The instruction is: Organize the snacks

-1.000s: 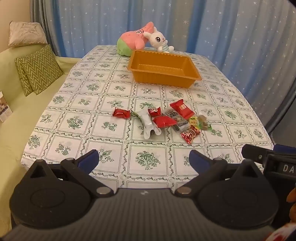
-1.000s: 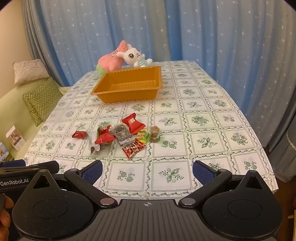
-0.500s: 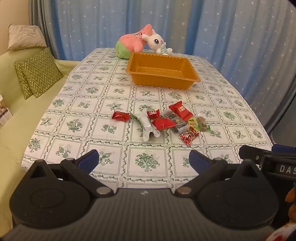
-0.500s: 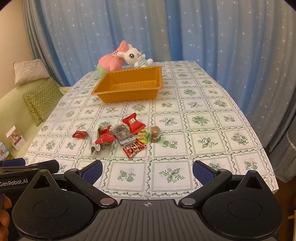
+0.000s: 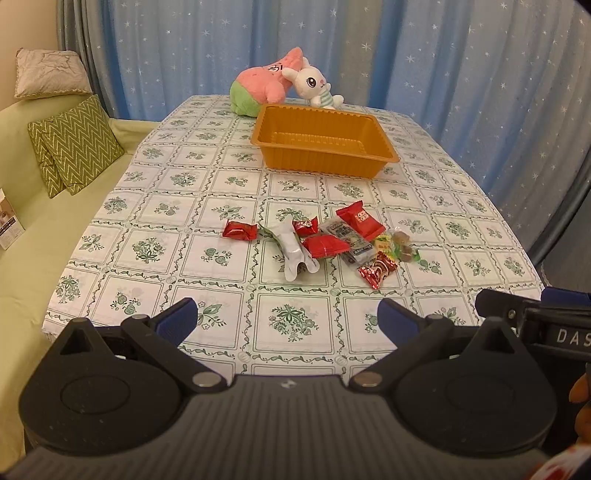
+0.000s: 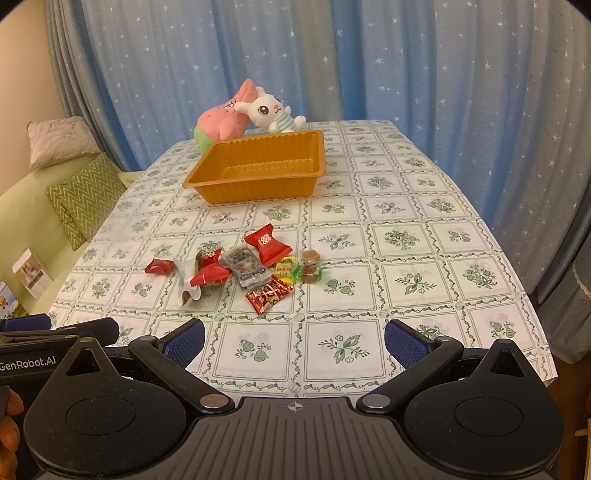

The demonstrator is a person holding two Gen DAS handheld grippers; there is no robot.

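Both grippers, left [image 5: 286,320] and right [image 6: 294,341], gape wide, holding nothing. Only the right view shows a book [image 6: 32,273] at frame left; snacks [image 5: 325,243] lie mid-frame below the tray [image 5: 325,142].

Blue pleated curtains printed with small white stars [image 5: 443,66] hang across the whole back and right side of the room, lit by warm indoor light. A table covered in a white cloth with green floral squares [image 6: 406,236] stands in front of them. Along its left side runs a pale green upholstered sofa [image 5: 33,236] carrying two green zigzag-patterned cushions [image 5: 74,144] propped upright and a beige quilted pillow [image 5: 50,72] resting on its backrest against a cream-coloured wall [image 5: 26,26].
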